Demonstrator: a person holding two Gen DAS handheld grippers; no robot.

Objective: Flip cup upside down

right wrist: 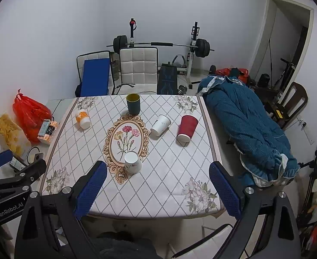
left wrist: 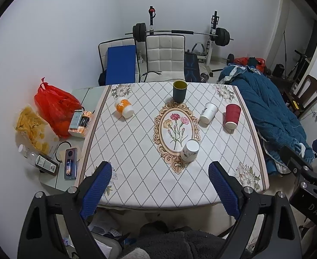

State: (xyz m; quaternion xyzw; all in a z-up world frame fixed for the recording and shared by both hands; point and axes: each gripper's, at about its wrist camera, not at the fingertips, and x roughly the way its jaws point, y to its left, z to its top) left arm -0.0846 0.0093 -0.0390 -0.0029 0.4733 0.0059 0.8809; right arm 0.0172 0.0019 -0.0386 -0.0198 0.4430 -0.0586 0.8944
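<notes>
Several cups stand on the patterned tablecloth. A dark green cup stands upright at the far edge, mouth up. An orange-and-white cup, a white paper cup and a red cup are upside down. A white floral cup is upside down near the front. My left gripper is open and empty above the near table edge. My right gripper is open and empty, just beyond the floral cup.
A red plastic bag, a snack bag, boxes and a phone lie left of the cloth. A blue quilt lies at the right. White chairs and a barbell rack stand behind the table.
</notes>
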